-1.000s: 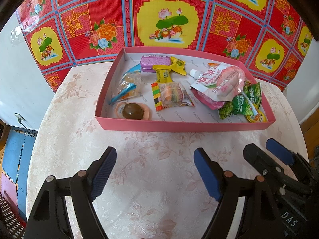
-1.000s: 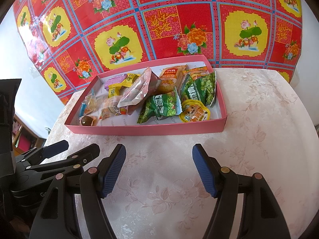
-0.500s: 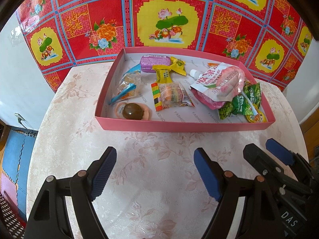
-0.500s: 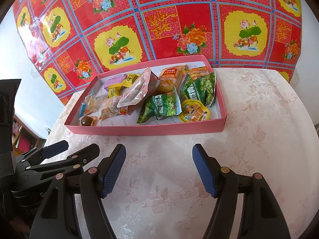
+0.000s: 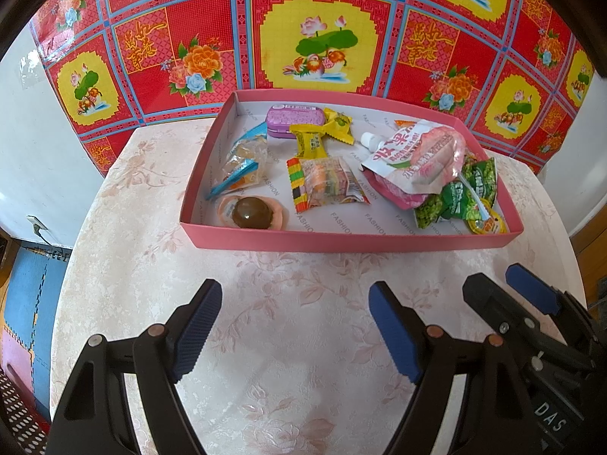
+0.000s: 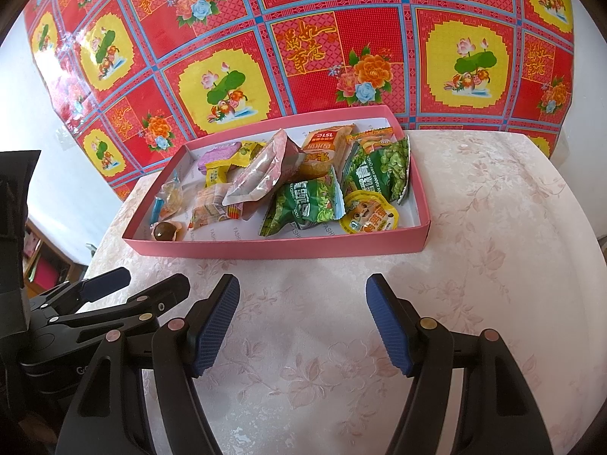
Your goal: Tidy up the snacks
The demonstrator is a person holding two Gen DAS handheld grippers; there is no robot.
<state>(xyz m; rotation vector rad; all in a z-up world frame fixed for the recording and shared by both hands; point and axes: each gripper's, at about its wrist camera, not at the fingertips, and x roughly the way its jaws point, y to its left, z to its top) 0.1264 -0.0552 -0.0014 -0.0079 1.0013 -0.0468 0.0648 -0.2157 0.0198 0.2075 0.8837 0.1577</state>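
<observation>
Left gripper [image 5: 294, 326]: jaws spread wide, holding nothing, suspended above the floral tablecloth [image 5: 151, 265]. Right gripper [image 6: 303, 322]: jaws equally wide apart, empty, just beside the left unit. The pink tray [image 5: 341, 244] sits ahead of both, near the table's far edge, containing the snacks: a purple tin [image 5: 295, 118], a pink pouch [image 5: 413, 159], green pea packets [image 6: 303, 204].

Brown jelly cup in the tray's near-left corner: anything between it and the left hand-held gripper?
Only the tray's low pink front wall. The jelly cup sits just behind it; bare tablecloth lies before the open left hand-held gripper.
</observation>
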